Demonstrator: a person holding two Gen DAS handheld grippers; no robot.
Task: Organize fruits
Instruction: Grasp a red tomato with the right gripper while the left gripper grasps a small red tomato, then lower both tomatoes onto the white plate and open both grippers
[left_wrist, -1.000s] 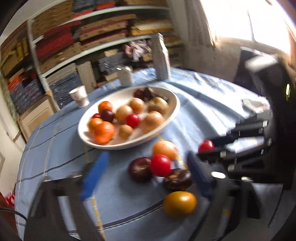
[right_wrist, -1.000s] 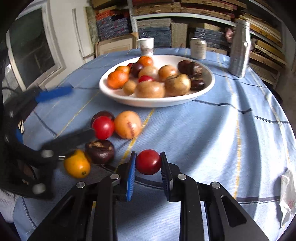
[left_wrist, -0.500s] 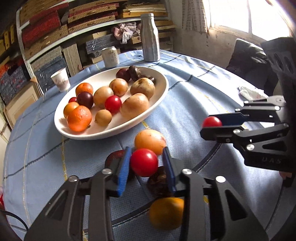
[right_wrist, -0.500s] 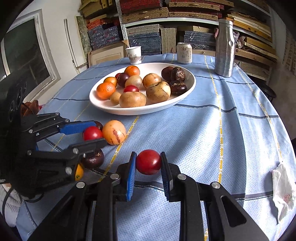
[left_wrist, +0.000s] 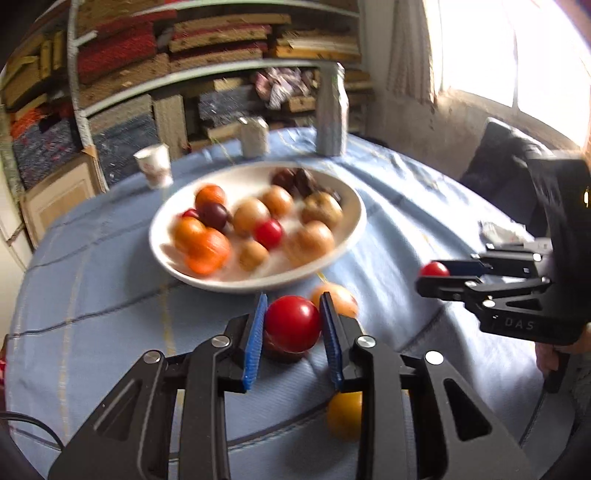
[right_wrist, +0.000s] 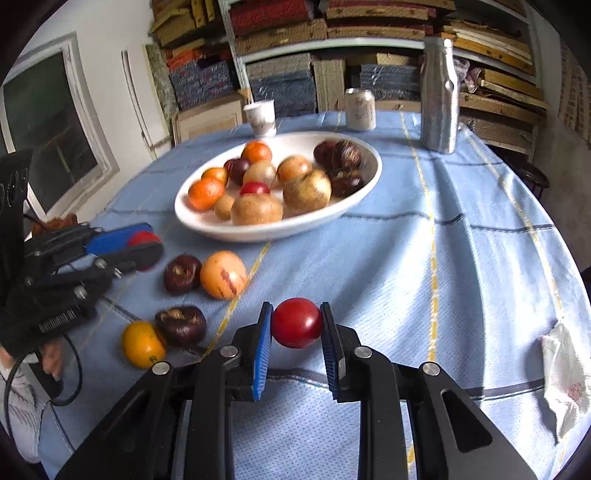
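Between my left gripper (left_wrist: 292, 325) pads I have a red fruit (left_wrist: 291, 323) clamped, and it hides most of a dark fruit (left_wrist: 282, 352) behind it. The finger frame cuts off a yellow fruit (left_wrist: 345, 413) and half of a peach-coloured fruit (left_wrist: 338, 297). My right gripper (right_wrist: 295, 325) grips a second red fruit (right_wrist: 296, 323) above the blue-clothed tabletop (right_wrist: 461, 266). Both grippers tilt downward toward the cloth. On the cloth at left lie 2 dark fruits, 1 by the yellow fruit, 1 by the peach-coloured fruit. Farther on, the white bowl (right_wrist: 371, 184) of fruit is motion-blurred in the left view; its contents smear together. Beyond stand a cup (right_wrist: 261, 116), can (right_wrist: 360, 109) and metal bottle (right_wrist: 439, 92).
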